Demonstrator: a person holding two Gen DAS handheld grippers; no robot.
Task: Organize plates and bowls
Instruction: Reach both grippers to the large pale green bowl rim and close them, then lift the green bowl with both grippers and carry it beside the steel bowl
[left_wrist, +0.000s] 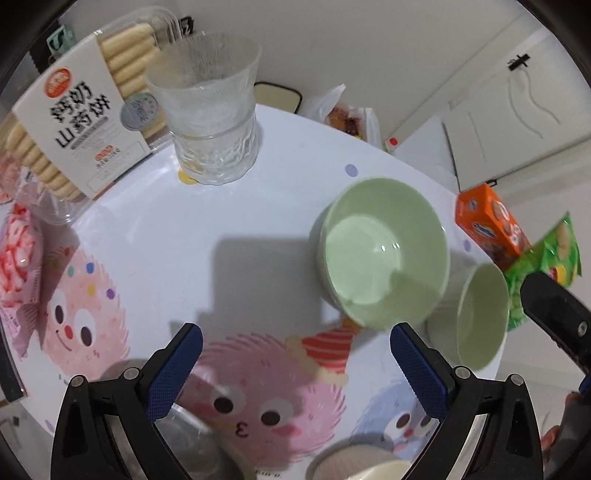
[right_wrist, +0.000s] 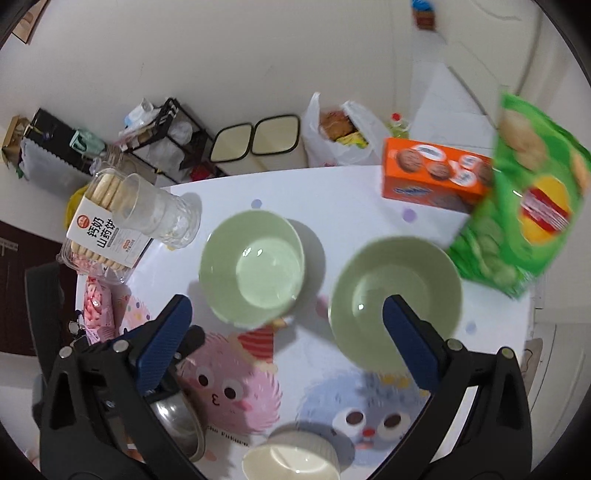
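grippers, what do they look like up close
Both are alike: the left gripper and right gripper each have two black plastic arms with triangular cut-outs and round silver pins at the joints. The fingers carry dark blue pads with a fine cross-hatched texture. No cables, markings or sleeves show clearly.

Pale green bowls (right_wrist: 253, 273), orange box (right_wrist: 432, 179)

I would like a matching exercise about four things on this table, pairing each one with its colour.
Things:
1. bowl
2. biscuit box
3. glass
4. ribbed cup

Colours:
A. orange
B. clear
C. cream
D. pale green

Pairs: 1-D, 2-A, 3-B, 4-C
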